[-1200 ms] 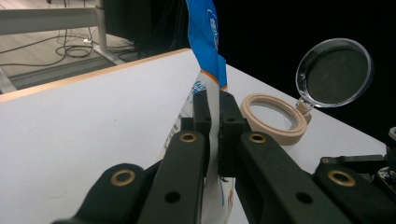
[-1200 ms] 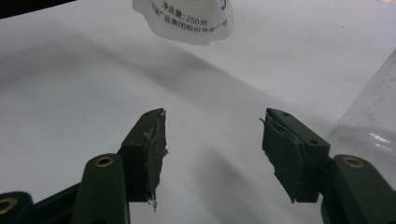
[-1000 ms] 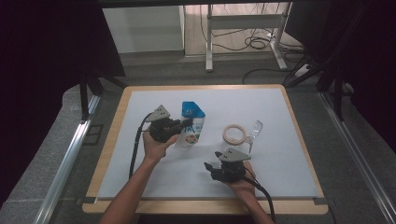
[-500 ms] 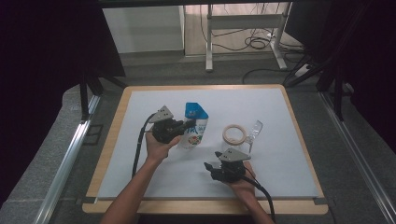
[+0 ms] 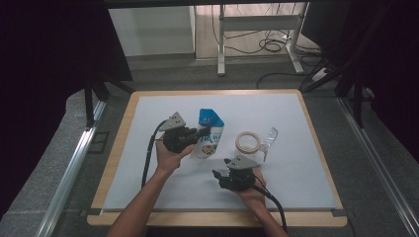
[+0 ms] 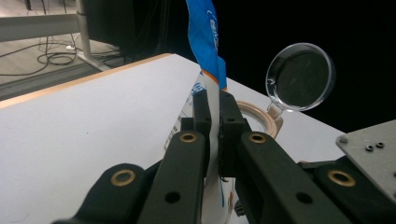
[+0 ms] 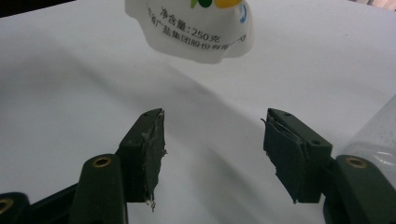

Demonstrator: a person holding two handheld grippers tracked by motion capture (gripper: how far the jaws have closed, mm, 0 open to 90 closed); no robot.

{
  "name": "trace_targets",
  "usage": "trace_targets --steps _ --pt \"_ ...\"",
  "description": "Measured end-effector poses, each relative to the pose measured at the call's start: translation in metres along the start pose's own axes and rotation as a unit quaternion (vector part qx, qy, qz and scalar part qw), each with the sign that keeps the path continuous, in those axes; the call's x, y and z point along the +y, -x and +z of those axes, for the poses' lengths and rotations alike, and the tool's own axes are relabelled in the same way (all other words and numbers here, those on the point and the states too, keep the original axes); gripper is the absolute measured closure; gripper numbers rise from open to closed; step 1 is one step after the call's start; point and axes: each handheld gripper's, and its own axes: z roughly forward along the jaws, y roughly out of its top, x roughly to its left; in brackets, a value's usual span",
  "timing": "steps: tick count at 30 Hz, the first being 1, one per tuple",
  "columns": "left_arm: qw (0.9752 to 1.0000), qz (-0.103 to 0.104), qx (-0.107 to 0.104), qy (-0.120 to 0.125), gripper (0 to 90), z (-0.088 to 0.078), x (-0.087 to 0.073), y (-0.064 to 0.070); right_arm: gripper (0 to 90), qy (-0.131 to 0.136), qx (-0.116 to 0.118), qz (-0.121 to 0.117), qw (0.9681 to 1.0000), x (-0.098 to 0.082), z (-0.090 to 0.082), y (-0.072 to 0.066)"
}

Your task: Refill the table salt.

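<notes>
A white pouch with a blue top [image 5: 211, 134] stands on the white sheet near the middle of the table. My left gripper [image 5: 201, 133] is shut on its side edge; in the left gripper view the thin film [image 6: 214, 100] is pinched between the two black jaws, with the blue top [image 6: 204, 35] rising above. My right gripper [image 5: 218, 177] lies lower on the sheet, in front of the pouch and apart from it. Its jaws stand open [image 7: 212, 126] with bare sheet between them, and the pouch's printed bottom [image 7: 201, 28] is ahead of them.
A tape roll [image 5: 248, 142] lies right of the pouch, and a clear round plastic piece with a handle [image 5: 270, 137] rests beside it. Both show behind the pouch in the left gripper view, the roll [image 6: 261, 119] and the clear piece [image 6: 301, 74]. The wooden table edge [image 5: 116, 163] frames the sheet.
My left gripper has edged slightly right with the pouch in it. The right gripper has kept still.
</notes>
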Motion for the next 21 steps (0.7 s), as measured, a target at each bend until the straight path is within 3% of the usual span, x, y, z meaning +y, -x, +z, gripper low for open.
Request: trace_targets --steps 11,21 --pt "0.9999 -0.005 -0.012 0.006 89.8 0.0 0.003 0.007 38.0 -0.006 -0.002 0.005 1.0 0.004 0.012 -0.004" --pt "0.9999 -0.003 -0.016 0.005 89.8 -0.002 0.004 0.013 37.2 -0.003 -0.018 0.011 0.9998 0.009 0.021 -0.005"
